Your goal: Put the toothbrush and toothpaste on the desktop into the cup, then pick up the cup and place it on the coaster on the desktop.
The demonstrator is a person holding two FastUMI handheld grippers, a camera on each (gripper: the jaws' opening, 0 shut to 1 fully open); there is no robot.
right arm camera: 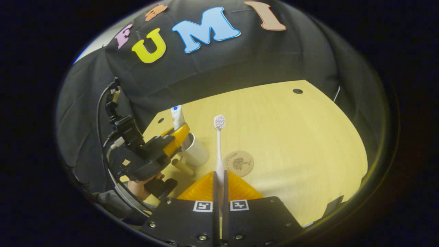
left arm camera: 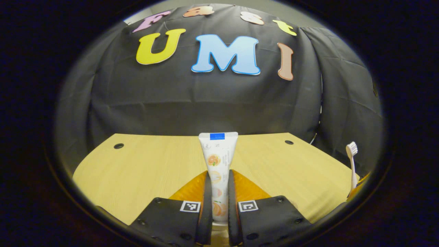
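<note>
My left gripper is shut on the white toothpaste tube, which stands upright with its flat end up. In the right gripper view, that left gripper holds the tube right over the mouth of the white cup, which has a wooden handle. Whether the tube's lower end is inside the cup is hidden. My right gripper is shut on the white toothbrush, bristles up. The round wooden coaster lies just right of the cup. The toothbrush also shows at the far right of the left gripper view.
The light wooden desktop has small dark holes near its far corners. A hand grips the left gripper's handle, with cables looping behind it. Black cloth walls close off the back and sides of the desktop.
</note>
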